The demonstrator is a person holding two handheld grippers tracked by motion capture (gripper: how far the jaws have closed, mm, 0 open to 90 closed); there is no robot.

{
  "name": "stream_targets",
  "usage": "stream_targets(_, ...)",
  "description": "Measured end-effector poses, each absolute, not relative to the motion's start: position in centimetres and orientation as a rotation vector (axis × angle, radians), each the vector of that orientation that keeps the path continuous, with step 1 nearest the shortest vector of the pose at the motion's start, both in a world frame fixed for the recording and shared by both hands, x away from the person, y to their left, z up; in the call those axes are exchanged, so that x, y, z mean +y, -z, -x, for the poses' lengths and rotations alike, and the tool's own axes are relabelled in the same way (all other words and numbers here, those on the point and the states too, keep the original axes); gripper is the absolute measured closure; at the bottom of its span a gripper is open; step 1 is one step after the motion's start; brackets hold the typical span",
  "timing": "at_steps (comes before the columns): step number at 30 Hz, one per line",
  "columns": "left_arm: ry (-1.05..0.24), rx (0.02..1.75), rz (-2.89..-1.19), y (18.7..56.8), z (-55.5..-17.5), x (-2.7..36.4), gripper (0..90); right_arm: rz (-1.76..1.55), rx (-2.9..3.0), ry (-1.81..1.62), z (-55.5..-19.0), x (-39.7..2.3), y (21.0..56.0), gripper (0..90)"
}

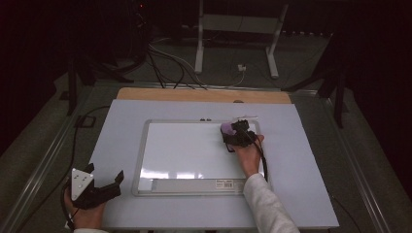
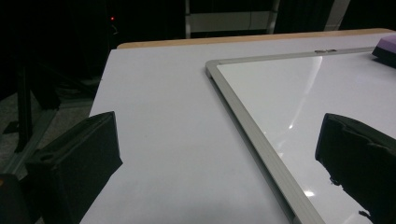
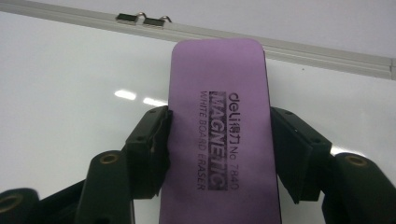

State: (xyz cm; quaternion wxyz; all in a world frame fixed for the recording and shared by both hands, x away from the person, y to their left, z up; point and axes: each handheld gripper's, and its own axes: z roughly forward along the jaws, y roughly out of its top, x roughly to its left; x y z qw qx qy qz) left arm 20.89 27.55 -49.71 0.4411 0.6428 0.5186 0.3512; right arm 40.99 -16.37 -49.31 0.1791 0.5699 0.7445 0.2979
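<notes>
A pale surface [image 1: 301,194] with a wooden strip along its far edge carries a whiteboard [image 1: 189,190], lying flat near the middle, long side toward the person.

Lab or recording room, dim, not home. Desk [image 1: 145,213] covered by pale sheet, wooden edge at far side. Whiteboard [image 1: 160,145] lying flat on desk as test piece. Person's hands work handheld grippers with trailing cables. Beyond desk: grey carpeted floor [image 1: 301,63], loose cables [image 1: 170,63], white power plug [image 1: 241,67], white metal frame legs [image 1: 198,43], black stands [image 1: 73,77], dark curtained background, small red indicator light [image 2: 112,18].
</notes>
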Motion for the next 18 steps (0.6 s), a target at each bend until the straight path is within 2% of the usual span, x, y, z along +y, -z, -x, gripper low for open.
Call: stream_targets(18, -0.871, 1.289, -1.597, 49.7, -20.9, 27.6, 0.7, -1.65, 2.065, -0.815, -41.2, -17.5, 49.8, 40.9)
